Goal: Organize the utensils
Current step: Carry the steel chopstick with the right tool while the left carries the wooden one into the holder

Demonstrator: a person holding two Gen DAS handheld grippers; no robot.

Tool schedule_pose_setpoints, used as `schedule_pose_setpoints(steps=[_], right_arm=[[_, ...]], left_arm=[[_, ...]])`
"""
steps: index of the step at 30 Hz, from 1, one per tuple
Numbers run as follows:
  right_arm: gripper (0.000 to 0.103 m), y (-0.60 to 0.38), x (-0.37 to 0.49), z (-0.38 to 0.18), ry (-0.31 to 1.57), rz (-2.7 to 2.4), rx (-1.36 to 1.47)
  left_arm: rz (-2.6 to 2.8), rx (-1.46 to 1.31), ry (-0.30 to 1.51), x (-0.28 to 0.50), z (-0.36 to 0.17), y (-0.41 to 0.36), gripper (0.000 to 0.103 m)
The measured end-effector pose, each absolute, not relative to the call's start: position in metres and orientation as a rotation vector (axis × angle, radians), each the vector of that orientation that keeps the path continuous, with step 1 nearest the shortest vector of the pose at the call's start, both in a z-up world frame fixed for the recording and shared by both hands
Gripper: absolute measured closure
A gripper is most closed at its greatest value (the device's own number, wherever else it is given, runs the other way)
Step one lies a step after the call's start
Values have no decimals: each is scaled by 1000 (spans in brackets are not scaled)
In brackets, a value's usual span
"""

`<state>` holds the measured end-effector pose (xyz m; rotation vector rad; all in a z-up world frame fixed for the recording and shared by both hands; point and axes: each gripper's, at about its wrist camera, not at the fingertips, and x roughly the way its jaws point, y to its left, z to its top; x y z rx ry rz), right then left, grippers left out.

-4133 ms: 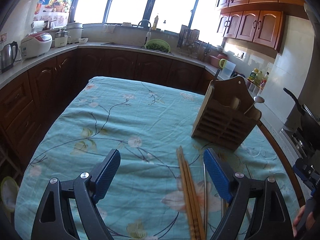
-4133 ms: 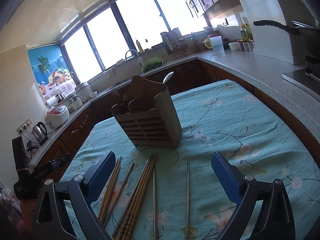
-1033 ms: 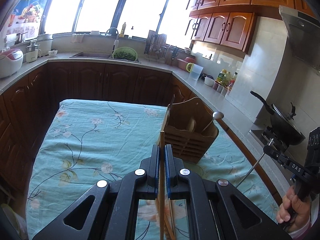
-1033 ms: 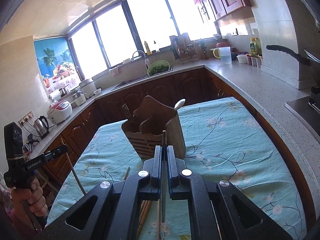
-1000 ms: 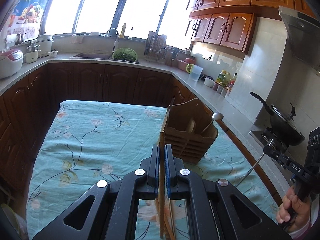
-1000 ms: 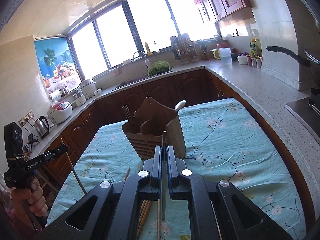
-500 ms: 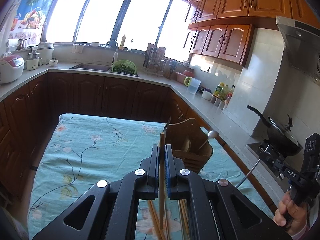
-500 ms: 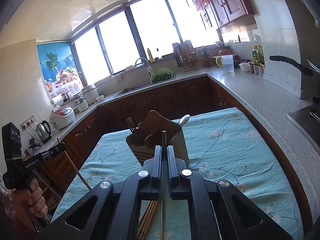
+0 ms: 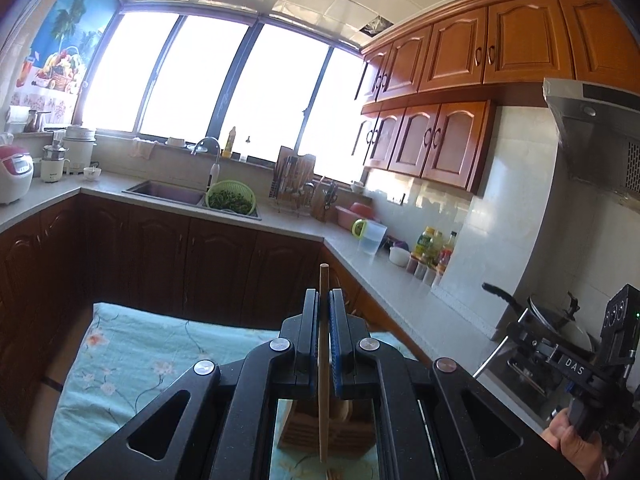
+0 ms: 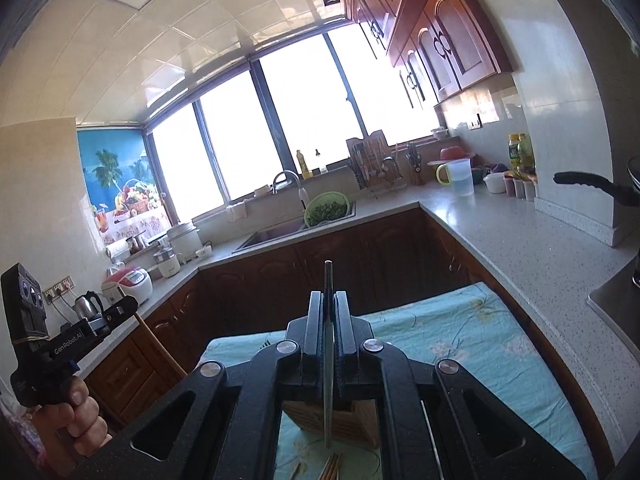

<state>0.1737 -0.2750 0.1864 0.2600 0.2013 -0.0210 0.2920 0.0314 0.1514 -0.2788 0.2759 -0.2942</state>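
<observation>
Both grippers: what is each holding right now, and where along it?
Left gripper pinches a wooden chopstick near its upper end. Right gripper pinches a metal chopstick the same way. Both hang down toward the slatted wooden utensil holder.

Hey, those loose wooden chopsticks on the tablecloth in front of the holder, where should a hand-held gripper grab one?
Only the ends of the wooden chopsticks show, lying flat on the tablecloth. Judging by that, come from above and close across a single thin stick near its upper third, so it hangs tip-down for the wooden holder.
</observation>
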Motion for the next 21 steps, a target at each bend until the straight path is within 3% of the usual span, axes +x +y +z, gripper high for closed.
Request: schedule_pose_setpoints(steps=[7,21], right_arm=[[98,-280,219,191,172,-65,244],[98,-284,255,110,278,-109,260]], left_arm=[[-254,-326,225,350,113,23,100],[-235,-271,336,407,24,-24,100]])
